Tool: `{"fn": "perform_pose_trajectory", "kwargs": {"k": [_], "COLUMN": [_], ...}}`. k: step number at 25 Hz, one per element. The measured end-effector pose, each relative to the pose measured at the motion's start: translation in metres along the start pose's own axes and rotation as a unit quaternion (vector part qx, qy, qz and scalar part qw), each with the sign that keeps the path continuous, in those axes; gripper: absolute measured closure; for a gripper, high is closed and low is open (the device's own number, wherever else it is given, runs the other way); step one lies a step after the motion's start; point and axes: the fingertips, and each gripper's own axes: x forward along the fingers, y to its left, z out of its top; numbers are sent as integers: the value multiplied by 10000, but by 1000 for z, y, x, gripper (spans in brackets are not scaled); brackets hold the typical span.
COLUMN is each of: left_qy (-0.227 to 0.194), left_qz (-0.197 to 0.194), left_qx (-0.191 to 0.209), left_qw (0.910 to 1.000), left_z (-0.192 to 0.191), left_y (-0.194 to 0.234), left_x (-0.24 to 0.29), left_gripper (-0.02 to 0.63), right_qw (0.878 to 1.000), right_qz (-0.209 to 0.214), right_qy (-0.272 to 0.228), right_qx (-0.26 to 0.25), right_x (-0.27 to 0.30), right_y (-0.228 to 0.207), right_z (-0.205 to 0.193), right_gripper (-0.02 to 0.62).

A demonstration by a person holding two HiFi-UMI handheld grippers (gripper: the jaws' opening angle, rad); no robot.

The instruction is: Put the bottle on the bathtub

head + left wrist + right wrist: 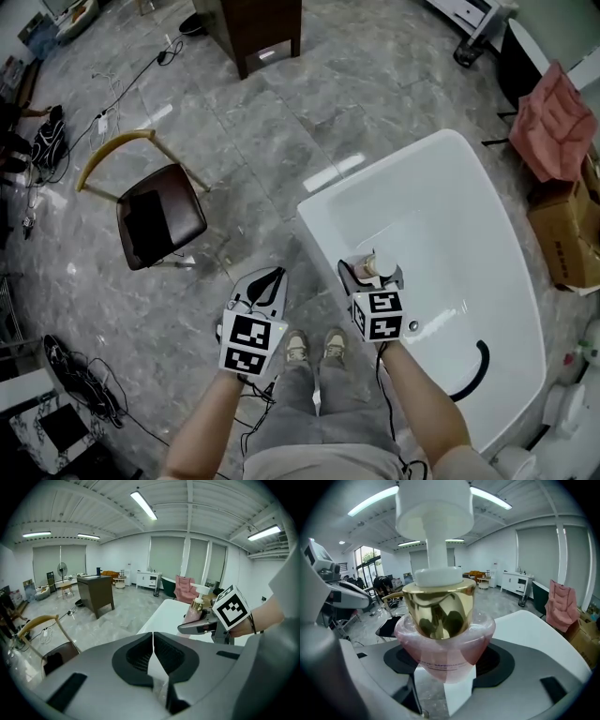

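A pink pump bottle (pixel 443 651) with a gold collar and white pump head stands upright between the jaws of my right gripper (pixel 445 667), which is shut on it. In the head view the bottle (pixel 377 266) hangs over the near left rim of the white bathtub (pixel 328 202). The left gripper view shows the same bottle (pixel 193 612) held beside the tub (pixel 161 613). My left gripper (pixel 262 284) is over the floor left of the tub; its jaws (pixel 153 656) meet with nothing between them.
A brown chair (pixel 155 216) with a yellow backrest stands to the left. A dark wooden cabinet (pixel 258 28) is at the back. Cables (pixel 80 384) lie on the marble floor. A pink cloth (pixel 555 117) and a cardboard box (pixel 567 234) sit right of the tub.
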Motion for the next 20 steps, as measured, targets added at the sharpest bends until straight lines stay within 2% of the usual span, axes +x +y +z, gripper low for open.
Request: {"fn": "perform_pose_trajectory", "kwargs": {"k": [9, 16, 20], "left_qy": [364, 604, 640], "left_qz": [-32, -141, -115], "left_qx": [-177, -302, -336], "left_qw": [9992, 9976, 9973], "left_z": [-37, -60, -59], "left_y": [-3, -9, -12], "left_x": [39, 55, 54], "left_gripper": [581, 581, 581], "right_qw": [9995, 9996, 9996], "right_qz": [29, 55, 52], "right_qy": [91, 184, 103], "right_qx": [-312, -199, -244], "right_x": [37, 53, 55], "right_y": [-8, -11, -9], "right_z": [-39, -59, -62], "right_gripper": [250, 250, 247]}}
